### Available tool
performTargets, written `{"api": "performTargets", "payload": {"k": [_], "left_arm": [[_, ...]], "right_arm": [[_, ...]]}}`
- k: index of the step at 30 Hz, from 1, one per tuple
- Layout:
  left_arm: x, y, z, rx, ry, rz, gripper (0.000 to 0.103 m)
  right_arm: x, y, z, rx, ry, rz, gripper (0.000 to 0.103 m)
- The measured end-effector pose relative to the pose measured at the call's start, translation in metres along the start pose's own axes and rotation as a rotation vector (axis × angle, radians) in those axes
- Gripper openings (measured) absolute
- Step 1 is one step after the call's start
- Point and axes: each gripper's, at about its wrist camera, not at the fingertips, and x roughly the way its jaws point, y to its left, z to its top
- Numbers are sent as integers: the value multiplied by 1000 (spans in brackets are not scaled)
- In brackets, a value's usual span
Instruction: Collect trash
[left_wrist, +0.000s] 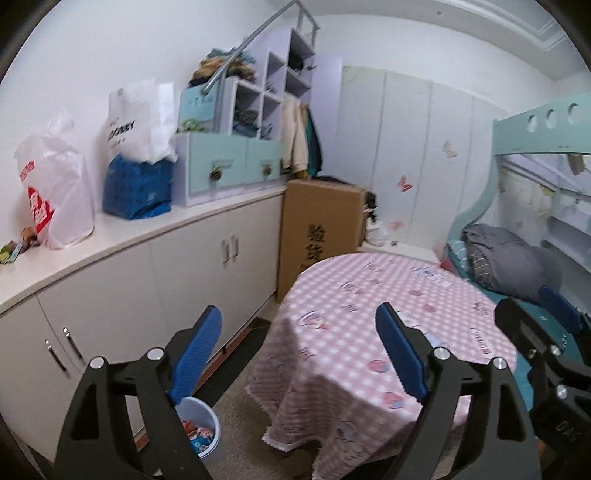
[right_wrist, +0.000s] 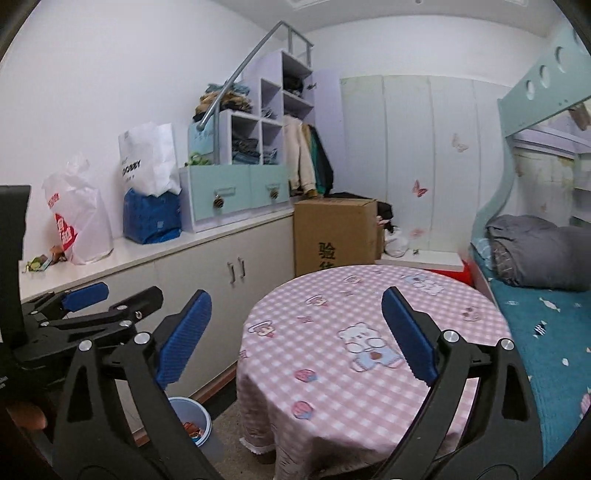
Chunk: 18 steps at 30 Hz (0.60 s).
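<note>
A small blue-grey bin (left_wrist: 202, 428) stands on the floor beside the round table (left_wrist: 388, 295) and holds colourful wrappers; it also shows in the right wrist view (right_wrist: 194, 419). My left gripper (left_wrist: 299, 354) is open and empty, held above the table's left edge and the bin. My right gripper (right_wrist: 295, 336) is open and empty over the pink checked tablecloth (right_wrist: 332, 295). The right gripper shows at the right edge of the left wrist view (left_wrist: 546, 325). The left gripper shows at the left of the right wrist view (right_wrist: 96, 299). No loose trash shows on the tablecloth.
A white counter with cabinets (left_wrist: 155, 236) runs along the left wall, with plastic bags (left_wrist: 59, 184), a blue pack (left_wrist: 138, 188) and small wrappers (left_wrist: 18, 245) on it. A cardboard box (left_wrist: 321, 229) stands behind the table. A bunk bed (right_wrist: 546, 302) is at the right.
</note>
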Motion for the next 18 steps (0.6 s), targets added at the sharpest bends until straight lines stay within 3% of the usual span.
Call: {"api": "performTargets", "payload": {"k": [6,18], "left_arm": [[-39,-25,5,56,-80,14,88],[-80,-37,9,74,-156,49,91]], "right_arm": [[-38,-19,4,12,-49,-22,94],[-56,-25,6,17,-52,-18,94]]}}
